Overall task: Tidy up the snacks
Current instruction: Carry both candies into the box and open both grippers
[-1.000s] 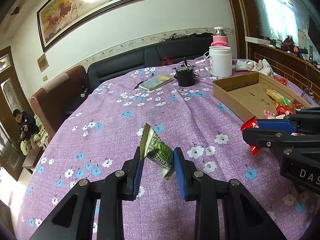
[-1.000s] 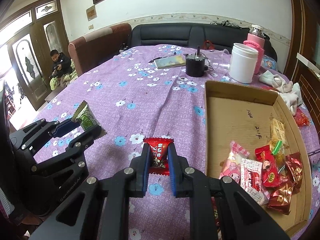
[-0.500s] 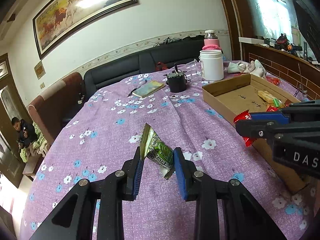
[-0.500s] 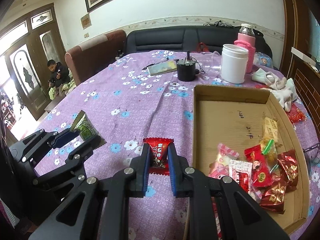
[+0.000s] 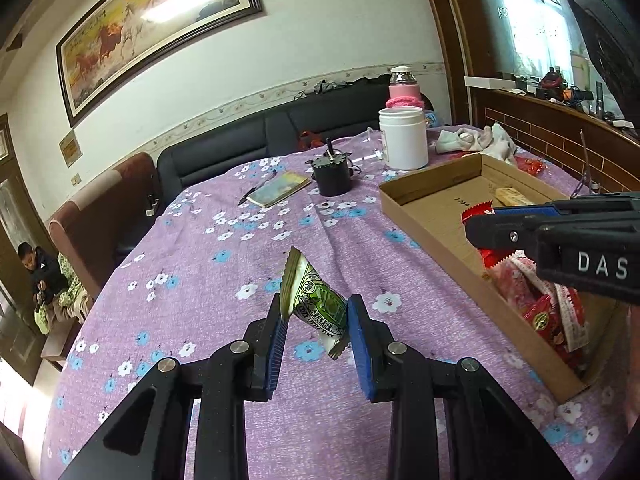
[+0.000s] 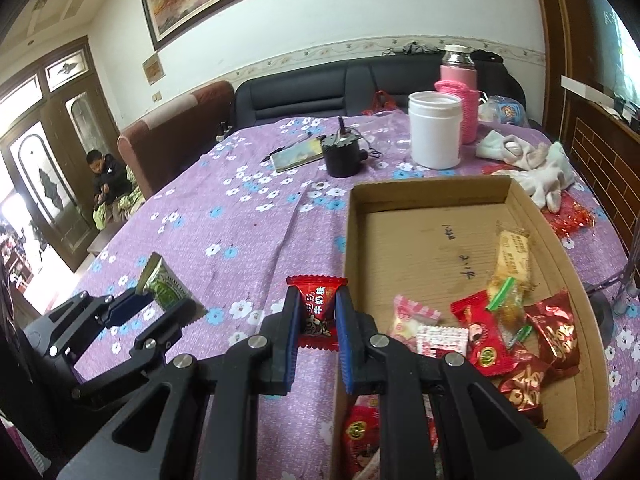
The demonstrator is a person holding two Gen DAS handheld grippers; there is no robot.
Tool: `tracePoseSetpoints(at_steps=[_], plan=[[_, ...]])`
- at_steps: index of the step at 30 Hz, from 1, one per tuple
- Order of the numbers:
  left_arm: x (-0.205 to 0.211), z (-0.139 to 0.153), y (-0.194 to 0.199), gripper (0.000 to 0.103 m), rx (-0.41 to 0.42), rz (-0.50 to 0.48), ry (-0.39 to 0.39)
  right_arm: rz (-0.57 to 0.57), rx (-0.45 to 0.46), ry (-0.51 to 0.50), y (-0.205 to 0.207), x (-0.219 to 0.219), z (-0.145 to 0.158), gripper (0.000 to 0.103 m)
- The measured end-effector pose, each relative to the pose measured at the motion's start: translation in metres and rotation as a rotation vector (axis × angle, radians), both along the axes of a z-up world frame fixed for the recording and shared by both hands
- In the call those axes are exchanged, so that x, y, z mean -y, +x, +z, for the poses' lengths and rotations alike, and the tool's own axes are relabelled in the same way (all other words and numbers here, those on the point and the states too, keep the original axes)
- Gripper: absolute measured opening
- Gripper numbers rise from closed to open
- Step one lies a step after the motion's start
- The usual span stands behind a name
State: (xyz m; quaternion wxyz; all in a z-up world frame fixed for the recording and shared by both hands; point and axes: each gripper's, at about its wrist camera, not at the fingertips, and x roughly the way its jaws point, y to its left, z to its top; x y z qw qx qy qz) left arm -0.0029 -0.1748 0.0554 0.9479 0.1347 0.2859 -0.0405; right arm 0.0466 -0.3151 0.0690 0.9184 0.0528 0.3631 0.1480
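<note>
Your right gripper pinches the red candy tight at the cardboard box's near left wall, because the other wrapped snacks gather in its near end. Your left gripper clamps the green packet above the table, left of the box, lifted clear for carrying over.

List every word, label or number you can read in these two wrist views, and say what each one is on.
"DAS": white letters on the black body of the right gripper, cut off by the frame edge.
Chinese characters on the red candy wrapper it holds: too blurred to read.
Print on the green triangular snack packet in the left gripper: too small.
Handwriting on the floor of the brown cardboard box: illegible.
</note>
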Motion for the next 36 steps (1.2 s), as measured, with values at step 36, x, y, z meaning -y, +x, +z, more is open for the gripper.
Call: tracePoseSetpoints(at_steps=[36], plan=[[0.084,0.022,0.005,0.031,-0.093,-0.191,-0.133,-0.272,-0.036,0.121,0.002,0.103,0.011,0.016]])
